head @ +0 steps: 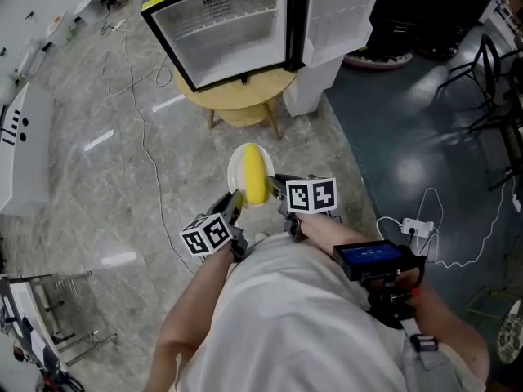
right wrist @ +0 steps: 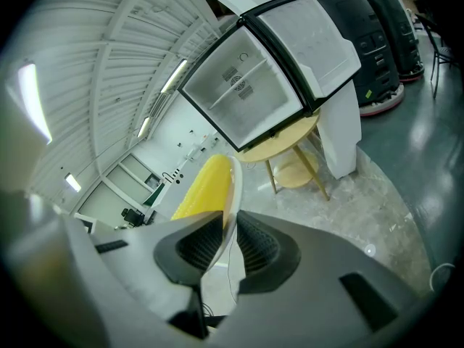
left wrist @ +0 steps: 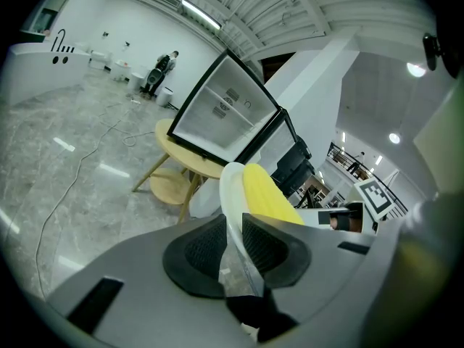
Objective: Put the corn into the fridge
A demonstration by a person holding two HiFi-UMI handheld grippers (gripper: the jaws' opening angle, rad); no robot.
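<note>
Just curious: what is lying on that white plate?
One yellow corn cob lies on the plate, its rim clamped by the left gripper and the right gripper. The plate surface beneath it is covered.

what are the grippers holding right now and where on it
Both hold the round white plate carrying the yellow corn cob: left gripper and right gripper each clamp opposite rim edges.

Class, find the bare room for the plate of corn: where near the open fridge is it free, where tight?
Free: inside the fridge, the bare spaces above and below its shelf, bordered at right by the open door. Tight: the table, with only a thin strip showing in front of the fridge.
</note>
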